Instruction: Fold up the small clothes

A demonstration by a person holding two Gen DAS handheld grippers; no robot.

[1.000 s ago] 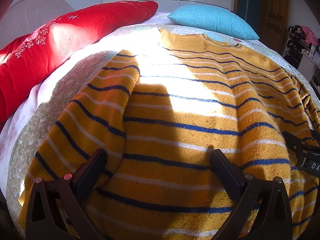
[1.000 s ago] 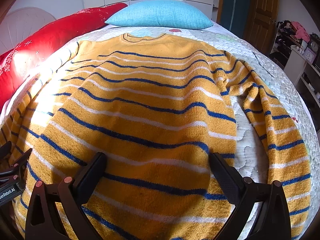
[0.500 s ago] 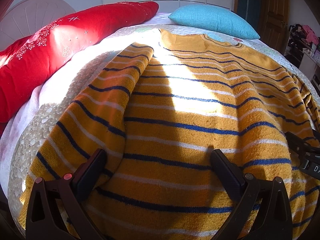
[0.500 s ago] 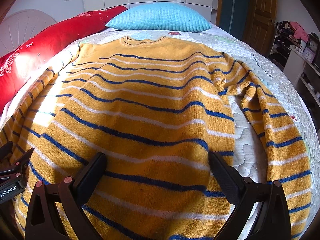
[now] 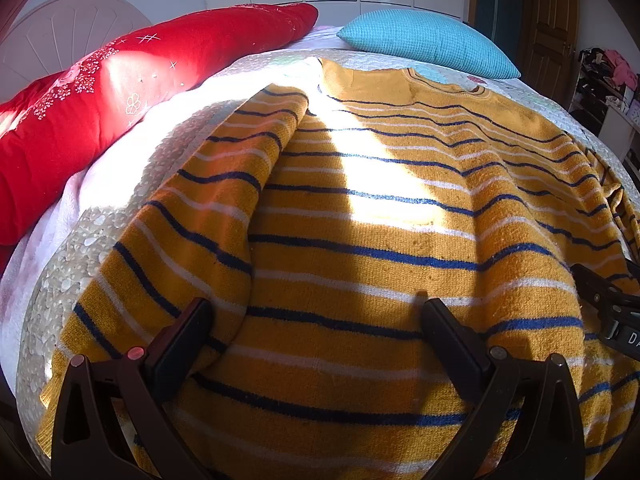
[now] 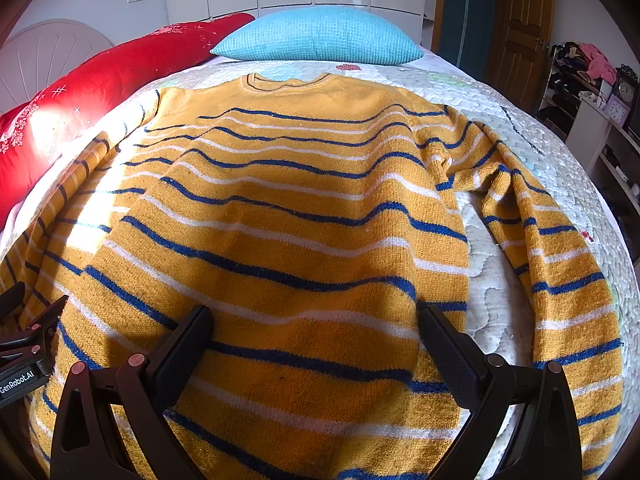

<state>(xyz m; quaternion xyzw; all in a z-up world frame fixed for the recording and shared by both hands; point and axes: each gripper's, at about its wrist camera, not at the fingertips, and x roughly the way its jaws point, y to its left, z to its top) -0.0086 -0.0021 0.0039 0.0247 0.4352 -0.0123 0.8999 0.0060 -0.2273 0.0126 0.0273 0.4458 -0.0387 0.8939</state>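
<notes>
A mustard-yellow sweater [image 5: 360, 240] with blue and white stripes lies spread on the bed, neck toward the pillows; it also shows in the right wrist view [image 6: 288, 216]. Its left sleeve [image 5: 192, 224] lies along the body's left edge. Its right sleeve [image 6: 560, 264] curves down the right side. My left gripper [image 5: 312, 320] is open, low over the hem near the left side. My right gripper [image 6: 312, 324] is open, low over the hem near the right side. Neither holds cloth.
The bed has a white quilted cover [image 6: 496, 280]. A red bolster [image 5: 100, 108] lies along the left edge and a turquoise pillow [image 6: 320, 36] at the head. Shelves with clutter [image 6: 592, 88] and a wooden door [image 6: 520, 28] stand to the right.
Both grippers have drawn slightly back and up from the sweater, which looks a little farther away. The sleeves have shifted a little; jaws stay open.
</notes>
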